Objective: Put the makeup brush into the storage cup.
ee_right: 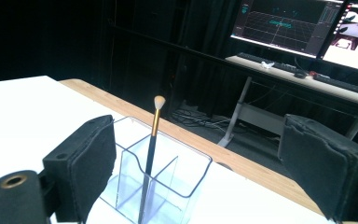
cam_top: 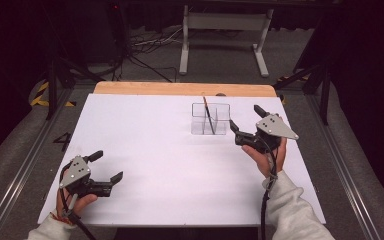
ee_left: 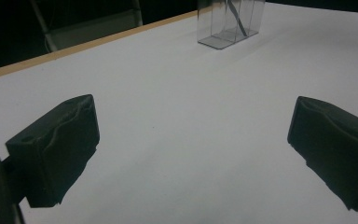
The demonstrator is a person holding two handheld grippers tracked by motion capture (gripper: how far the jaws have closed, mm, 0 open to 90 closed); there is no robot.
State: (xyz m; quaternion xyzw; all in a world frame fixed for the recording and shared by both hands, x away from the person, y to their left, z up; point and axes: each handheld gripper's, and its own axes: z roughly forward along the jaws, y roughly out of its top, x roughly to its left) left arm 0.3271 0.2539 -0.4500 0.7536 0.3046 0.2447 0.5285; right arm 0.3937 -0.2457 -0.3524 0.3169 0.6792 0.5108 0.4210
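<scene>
**Q:** What stands on the white rectangular table top (cam_top: 155,150), and where?

**A:** A clear plastic organiser box with inner dividers (cam_top: 210,119) stands toward the far edge, at about one o'clock from the table's centre in the high view. A slim black-handled makeup brush with a gold ferrule and pale bristle tip (cam_top: 208,114) stands inside it, bristles up and tilted, its handle leaning against a divider; in the right gripper view the brush (ee_right: 150,158) sits in the near compartment of the box (ee_right: 168,186).

**Q:** How is the right gripper (cam_top: 245,120) placed?

**A:** Just beside the box, at three o'clock from it — jaws spread wide and empty, touching nothing. Its own view looks between the jaws toward the brush tip, with a wooden table edge (ee_right: 205,144) and lit monitors (ee_right: 284,23) behind.

**Q:** And the left gripper (cam_top: 107,167)?

**A:** Well apart from the box, at about seven o'clock from the table's centre, near the front-left corner. Its jaws are also released — parted, with bare table between them in the left gripper view, where the box (ee_left: 230,23) appears far off at twelve o'clock.
</scene>
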